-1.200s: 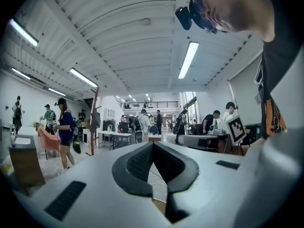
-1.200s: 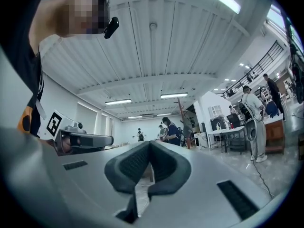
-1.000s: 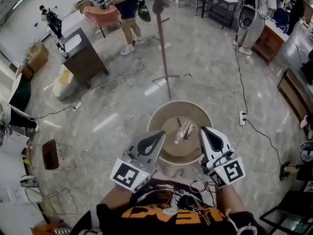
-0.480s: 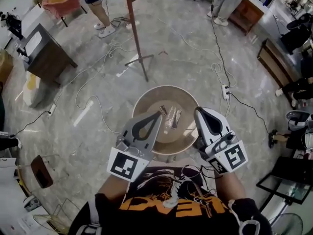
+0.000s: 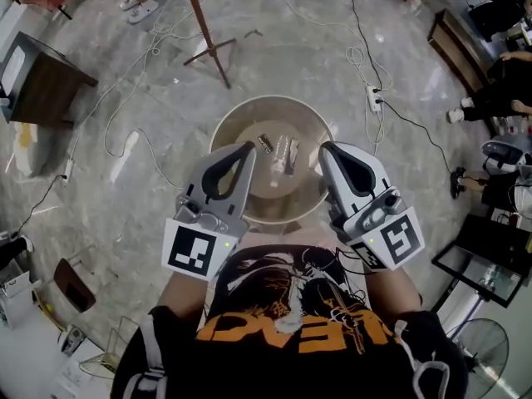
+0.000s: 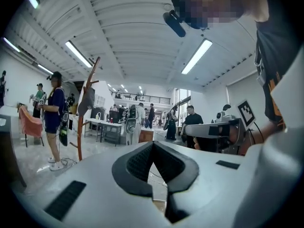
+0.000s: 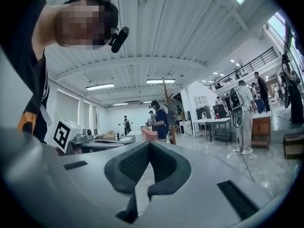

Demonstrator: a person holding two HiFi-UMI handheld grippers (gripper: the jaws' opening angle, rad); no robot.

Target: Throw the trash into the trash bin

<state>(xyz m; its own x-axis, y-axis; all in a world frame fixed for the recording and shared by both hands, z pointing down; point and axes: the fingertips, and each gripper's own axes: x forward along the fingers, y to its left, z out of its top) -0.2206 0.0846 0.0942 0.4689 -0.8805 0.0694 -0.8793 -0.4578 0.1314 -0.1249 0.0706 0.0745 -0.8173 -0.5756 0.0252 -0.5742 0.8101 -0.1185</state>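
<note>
While both grippers are held level over the near side of the round beige trash bin (image 5: 274, 100), neither carries anything. The grey left gripper (image 5: 247, 147) has its jaws fully together, the black pads meeting at the tip with nothing between them, as the left gripper view (image 6: 152, 144) confirms. The grey right gripper (image 5: 326, 150) is likewise closed tight and empty (image 7: 149, 144). The left one lies across the bin's near-left rim, the right one across its near-right rim. The trash is inside the bin, on its bottom: a crumpled clear piece of trash (image 5: 285, 152) near the middle, with a small dark scrap (image 5: 265, 143) just beside it towards the left. The bin stands on the grey polished floor (image 5: 150, 189), near the foot of a brown wooden coat stand (image 5: 208, 23). White cables (image 5: 112, 135) trail across the floor to the bin's left.
</note>
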